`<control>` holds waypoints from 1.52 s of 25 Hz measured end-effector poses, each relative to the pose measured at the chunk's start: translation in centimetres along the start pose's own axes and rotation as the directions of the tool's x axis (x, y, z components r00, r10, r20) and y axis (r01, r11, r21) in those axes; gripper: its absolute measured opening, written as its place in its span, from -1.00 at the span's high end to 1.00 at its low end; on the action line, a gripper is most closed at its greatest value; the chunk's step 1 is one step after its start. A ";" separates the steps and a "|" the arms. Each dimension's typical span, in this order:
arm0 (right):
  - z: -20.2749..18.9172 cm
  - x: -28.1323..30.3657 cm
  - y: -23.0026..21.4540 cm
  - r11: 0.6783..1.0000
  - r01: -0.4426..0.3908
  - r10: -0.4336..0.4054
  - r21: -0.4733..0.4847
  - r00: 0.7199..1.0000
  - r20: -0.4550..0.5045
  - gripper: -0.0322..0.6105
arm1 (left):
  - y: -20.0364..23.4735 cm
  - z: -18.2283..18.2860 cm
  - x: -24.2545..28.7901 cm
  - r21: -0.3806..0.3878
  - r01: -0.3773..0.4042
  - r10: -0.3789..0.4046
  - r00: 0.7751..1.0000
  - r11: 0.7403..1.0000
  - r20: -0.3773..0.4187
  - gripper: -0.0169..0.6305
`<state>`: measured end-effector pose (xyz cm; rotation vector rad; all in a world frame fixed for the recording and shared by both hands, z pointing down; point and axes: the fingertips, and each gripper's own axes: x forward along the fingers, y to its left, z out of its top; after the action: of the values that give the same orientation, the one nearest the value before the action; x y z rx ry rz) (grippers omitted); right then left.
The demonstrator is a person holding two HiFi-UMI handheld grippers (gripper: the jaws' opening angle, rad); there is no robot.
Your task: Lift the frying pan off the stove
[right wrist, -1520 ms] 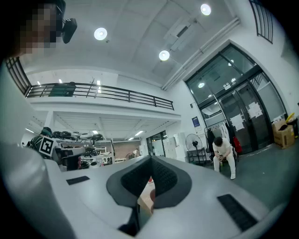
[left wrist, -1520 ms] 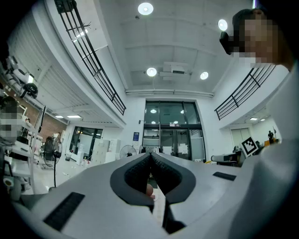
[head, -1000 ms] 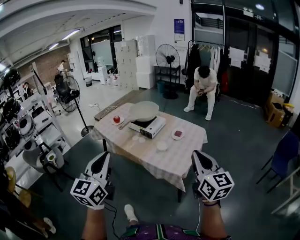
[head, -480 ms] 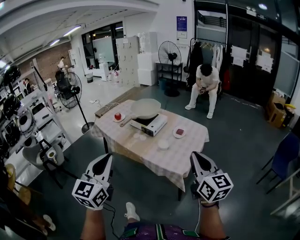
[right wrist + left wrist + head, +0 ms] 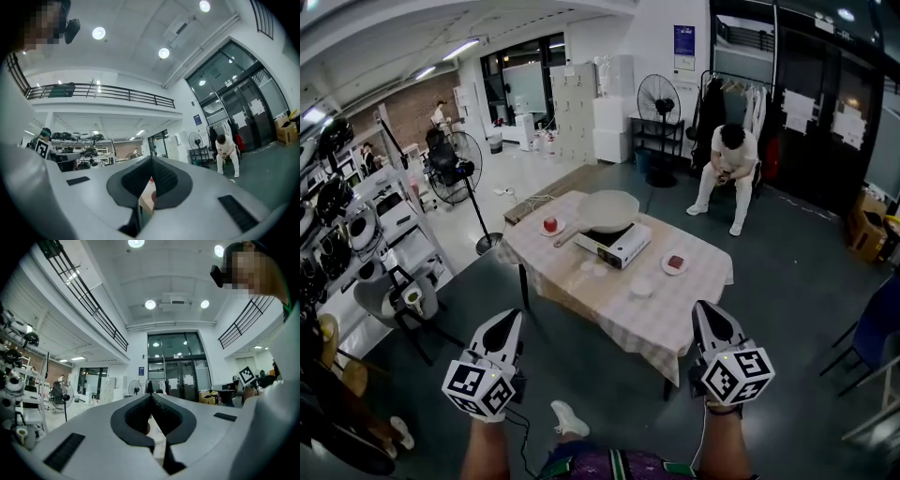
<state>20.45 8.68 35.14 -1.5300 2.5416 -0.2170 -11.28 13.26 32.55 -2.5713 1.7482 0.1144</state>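
A pale frying pan sits on a white portable stove on the checked table well ahead of me. Its wooden handle points to the near left. My left gripper and right gripper are held side by side short of the table's near edge, both far from the pan. In the left gripper view the left gripper has its jaws together with nothing between them. In the right gripper view the right gripper also shows its tips meeting, empty.
On the table are a red apple on a plate, a small plate with red food and a small cup. A person sits on a chair behind it. A standing fan and shelves are at left.
The table and pan have shifted slightly right in the head view and look a little nearer. Both grippers have kept shut and side by side, edging toward the table.
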 end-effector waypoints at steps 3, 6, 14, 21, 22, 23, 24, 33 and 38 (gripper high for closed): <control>-0.3 0.9 -0.3 1.000 -0.004 0.004 0.006 1.000 -0.002 0.88 | 1.3 0.0 0.6 -0.043 -0.022 0.023 1.000 0.999 0.015 0.88; -0.8 2.1 -0.6 1.000 -0.007 0.007 0.017 1.000 -0.014 0.88 | 1.6 -0.1 1.4 -0.022 -0.024 0.024 1.000 0.999 -0.002 0.88; -1.6 9.2 -1.6 1.000 -0.016 0.016 -0.002 0.999 -0.032 0.88 | 6.7 -2.2 6.0 -0.038 -0.053 0.052 0.998 0.998 -0.022 0.88; 0.1 19.3 -1.1 1.000 -0.022 0.021 -0.022 0.999 -0.042 0.88 | 13.8 -1.8 13.6 -0.056 -0.029 0.028 0.999 0.998 -0.019 0.88; 0.4 20.9 -1.0 0.999 -0.018 0.017 -0.027 0.999 -0.039 0.88 | 15.1 -1.8 14.7 -0.066 -0.023 0.022 1.000 0.998 -0.020 0.88; 0.6 22.5 -0.8 0.999 -0.013 0.012 -0.031 0.999 -0.037 0.88 | 16.4 -1.8 15.9 -0.073 -0.016 0.015 1.000 0.997 -0.021 0.88; 0.7 24.2 -0.7 0.999 -0.008 0.007 -0.033 0.999 -0.035 0.88 | 17.7 -2.0 17.1 -0.077 -0.009 0.007 1.000 0.997 -0.023 0.88; -0.1 37.4 2.0 0.996 0.020 -0.024 -0.087 0.999 -0.044 0.88 | 29.0 -3.2 25.5 -0.097 0.048 -0.050 0.999 0.994 -0.019 0.87; -1.0 41.6 2.1 0.992 -0.007 -0.005 -0.125 0.995 -0.095 0.88 | 31.3 -4.5 29.7 -0.136 0.063 -0.069 0.997 0.989 -0.040 0.87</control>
<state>-0.70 -27.15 32.87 -1.5986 2.6767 -0.1359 -29.29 -26.14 35.19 -2.7434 1.7247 0.1806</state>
